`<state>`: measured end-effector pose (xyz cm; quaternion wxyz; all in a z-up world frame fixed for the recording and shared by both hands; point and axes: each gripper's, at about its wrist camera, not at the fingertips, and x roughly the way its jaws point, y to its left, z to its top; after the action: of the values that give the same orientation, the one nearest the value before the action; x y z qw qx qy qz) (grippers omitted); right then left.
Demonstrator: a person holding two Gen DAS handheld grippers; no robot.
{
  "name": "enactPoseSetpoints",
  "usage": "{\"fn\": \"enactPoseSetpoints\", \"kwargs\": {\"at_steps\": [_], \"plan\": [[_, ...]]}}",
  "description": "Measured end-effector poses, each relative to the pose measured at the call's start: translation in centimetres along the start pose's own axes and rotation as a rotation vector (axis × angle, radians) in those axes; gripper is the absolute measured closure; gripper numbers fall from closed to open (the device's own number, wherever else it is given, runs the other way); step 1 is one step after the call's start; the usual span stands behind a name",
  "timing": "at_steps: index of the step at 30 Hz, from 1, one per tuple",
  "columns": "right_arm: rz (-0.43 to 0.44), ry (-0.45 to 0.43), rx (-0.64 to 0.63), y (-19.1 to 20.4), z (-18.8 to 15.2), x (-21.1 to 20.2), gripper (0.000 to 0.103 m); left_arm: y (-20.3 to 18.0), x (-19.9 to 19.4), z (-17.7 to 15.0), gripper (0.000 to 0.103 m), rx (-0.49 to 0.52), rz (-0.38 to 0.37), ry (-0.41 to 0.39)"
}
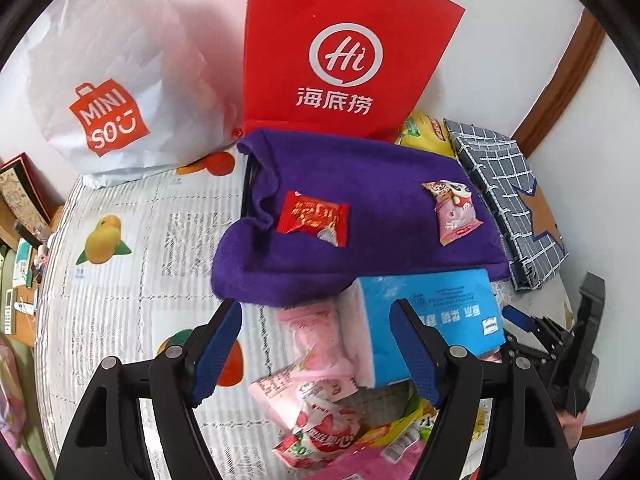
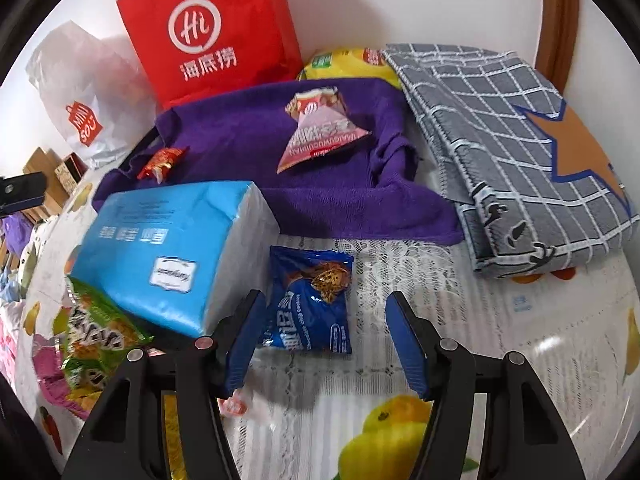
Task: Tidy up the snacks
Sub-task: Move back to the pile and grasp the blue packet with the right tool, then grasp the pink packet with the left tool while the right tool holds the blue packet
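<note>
Blue foil is the wrapper of the snack packet [image 2: 310,300] that lies flat on the fruit-printed tablecloth [image 2: 500,320], just in front of the right gripper [image 2: 326,344]. The fingers of this gripper are spread, one on each side of the packet's near end, and the pads do not press on it. Just beside the packet, on its left in the right wrist view, a light blue tissue pack [image 2: 168,248] rests on the cloth, and a green snack bag [image 2: 94,340] lies at the near corner of it.

Behind these things a purple towel [image 2: 280,152] is laid out. A small red candy packet [image 2: 160,162] and a pink triangular snack packet [image 2: 320,136] lie on it, well apart from each other. A grey checked cloth [image 2: 500,152] with an orange star is folded beside the towel. A red paper bag [image 2: 212,36] and a white plastic bag [image 2: 88,92] stand against the wall, and a yellow bag [image 2: 344,62] shows behind the towel.

The left gripper [image 1: 316,348] hangs over a pile of pink snack packets [image 1: 316,372] next to the tissue pack. Its fingers are also spread and hold nothing; whether they touch the pile I cannot tell.
</note>
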<state>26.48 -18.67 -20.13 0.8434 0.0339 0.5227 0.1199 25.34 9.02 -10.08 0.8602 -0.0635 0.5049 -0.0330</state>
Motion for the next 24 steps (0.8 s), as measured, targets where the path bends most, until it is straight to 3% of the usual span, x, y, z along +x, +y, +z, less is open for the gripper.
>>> {"fn": "enactPoseSetpoints", "kwargs": {"at_steps": [3, 4, 15, 24], "plan": [[0.028, 0.004, 0.002, -0.4, 0.1, 0.8, 0.053, 0.8, -0.4, -0.4, 0.028, -0.012, 0.002, -0.004], [0.025, -0.004, -0.003, -0.5, 0.1, 0.6, 0.067, 1.1, -0.5, -0.6, 0.028, -0.020, 0.005, -0.006], [-0.012, -0.044, 0.065, -4.1, -3.3, -5.0, 0.068, 3.1, -1.5, -4.2, 0.028, -0.069, 0.014, 0.004], [-0.011, -0.048, 0.081, -3.8, -7.5, -4.8, 0.068, 4.1, -0.9, -7.7, 0.028, -0.099, 0.040, 0.042]]}}
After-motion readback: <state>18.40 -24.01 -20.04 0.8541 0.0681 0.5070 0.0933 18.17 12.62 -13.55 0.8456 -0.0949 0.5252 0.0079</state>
